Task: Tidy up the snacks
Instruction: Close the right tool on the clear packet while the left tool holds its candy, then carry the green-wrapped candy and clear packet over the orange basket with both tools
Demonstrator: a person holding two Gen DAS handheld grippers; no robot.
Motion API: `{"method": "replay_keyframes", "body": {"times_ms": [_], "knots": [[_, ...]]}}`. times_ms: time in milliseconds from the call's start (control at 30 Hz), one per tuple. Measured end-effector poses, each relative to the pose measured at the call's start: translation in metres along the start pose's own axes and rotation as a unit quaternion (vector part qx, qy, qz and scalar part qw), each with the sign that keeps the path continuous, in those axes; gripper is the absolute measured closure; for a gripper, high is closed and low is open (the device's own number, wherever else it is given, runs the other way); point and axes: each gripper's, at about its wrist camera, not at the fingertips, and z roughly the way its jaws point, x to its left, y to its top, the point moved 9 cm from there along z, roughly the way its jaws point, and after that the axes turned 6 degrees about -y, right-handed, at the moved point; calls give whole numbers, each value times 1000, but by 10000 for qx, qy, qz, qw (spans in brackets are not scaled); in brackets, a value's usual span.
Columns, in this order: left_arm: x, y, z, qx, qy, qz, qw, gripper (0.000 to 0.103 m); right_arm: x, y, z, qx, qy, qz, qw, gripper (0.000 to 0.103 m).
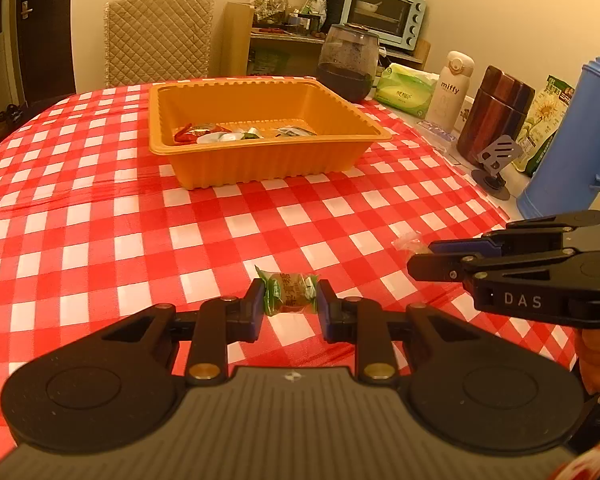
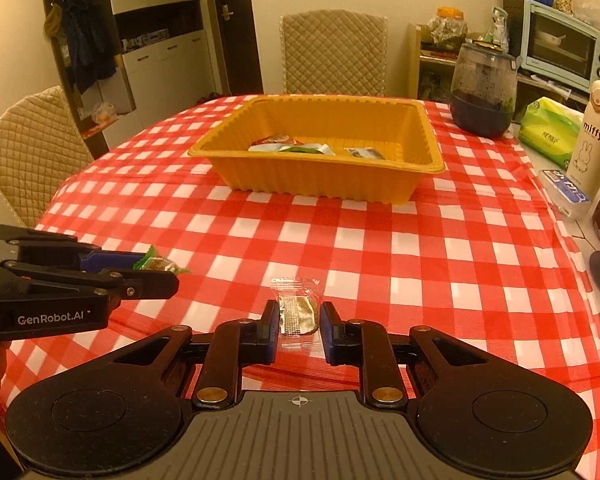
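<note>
Snacks partly sorted already: several small wrapped packets, red, white, green and silver foil (image 1: 236, 133), lying on the floor of the ribbed orange plastic tray (image 1: 260, 160) at the far middle of the tabletop. Two pieces left out on the red-and-white checked plastic tablecloth (image 1: 100, 240), both near the front edge and well apart from the tray. Green crinkly-wrapped candy with a brown centre (image 1: 290, 294) sitting between the fingers of the left claw (image 1: 290, 304), jaws narrowed around its twisted ends, apparently touching the wrapper; whether truly clamped or lifted off the cloth, cannot tell. Clear cellophane packet with a flat silvery-beige piece inside (image 2: 298, 314) lying flat between the fingers of the right claw (image 2: 299, 328), jaws narrow but with a sliver of cloth visible on either side, so bracketing rather than gripping by the look of it. Judged as late in the job: only these two pieces seen outside the tray, both lined up for a pick, then a carry forward and a drop over the rim. Wrappers thin, glossy and slippery, likely to crumple or slide under a pinch; the clear packet flat against the cloth, probably harder to get under. Tray walls corrugated, stiff-looking, with a flared lip; cloth smooth with a few shallow creases.
</note>
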Motion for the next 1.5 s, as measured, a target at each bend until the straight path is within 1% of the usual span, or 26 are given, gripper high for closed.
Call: {"method": "replay_keyframes", "body": {"times_ms": [167,300,467,600,800,1133,1500], "knots": [[0,2,-11,-67,-32,-61,10000,79,6,7,-5,-59,-42,75,9999,81],[-1,11,-18,-153,-39,11,9999,79,2,17,-9,-109,-201,213,9995,81],[0,25,-22,-260,-16,93,9996,79,-10,32,-13,-183,-519,352,9979,81],[4,37,-25,-331,3,121,9994,79,-19,45,-16,-286,-635,487,9964,81],[12,62,-27,-457,82,237,9986,79,-22,74,-19,-539,-689,532,9947,81],[25,103,-26,-599,189,433,9971,79,-21,107,-17,-786,-686,654,9924,81],[45,131,-17,-756,223,113,9968,79,-27,135,-1,-898,-789,717,9902,81]]}}
